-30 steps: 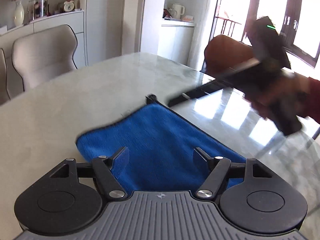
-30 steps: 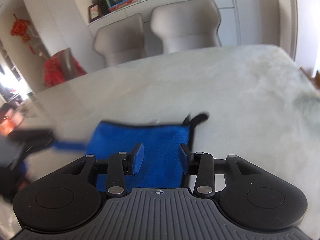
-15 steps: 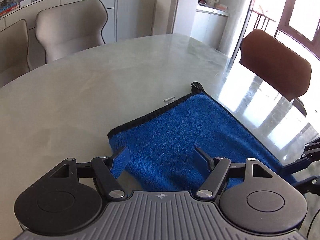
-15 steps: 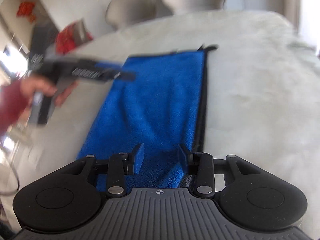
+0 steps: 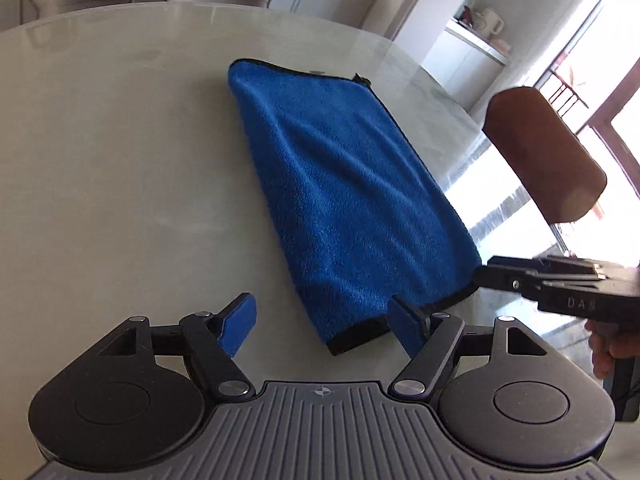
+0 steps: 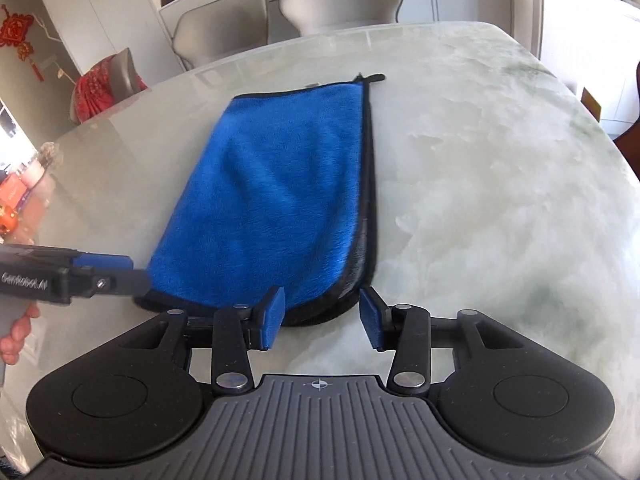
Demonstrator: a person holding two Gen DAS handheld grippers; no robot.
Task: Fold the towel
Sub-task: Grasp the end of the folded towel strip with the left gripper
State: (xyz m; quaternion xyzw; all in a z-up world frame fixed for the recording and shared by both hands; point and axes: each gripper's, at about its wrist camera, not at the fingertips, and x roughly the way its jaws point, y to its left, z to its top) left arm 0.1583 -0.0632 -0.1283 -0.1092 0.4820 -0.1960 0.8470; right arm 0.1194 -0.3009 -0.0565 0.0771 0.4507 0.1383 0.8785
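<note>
A blue towel (image 5: pixel 340 200) with black trim lies folded in a long strip on the pale marble table (image 5: pixel 120 160); it also shows in the right wrist view (image 6: pixel 272 196). My left gripper (image 5: pixel 326 326) is open, its jaws either side of the towel's near left corner. My right gripper (image 6: pixel 322 318) is open, its jaws either side of the near right corner. Each gripper shows in the other's view, the right (image 5: pixel 560 284) by the towel's right corner and the left (image 6: pixel 80 276) by its left corner. Neither holds cloth.
Two pale chairs (image 6: pixel 280 12) stand at the table's far side. A brown chair (image 5: pixel 548 160) stands at the right edge. A red cloth (image 6: pixel 100 88) lies on a chair to the left. A small loop tag (image 6: pixel 370 78) sticks out at the towel's far corner.
Both grippers have pulled back from over the towel to its near end. The towel now lies as a long folded strip, and both grippers are open at its near corners.
</note>
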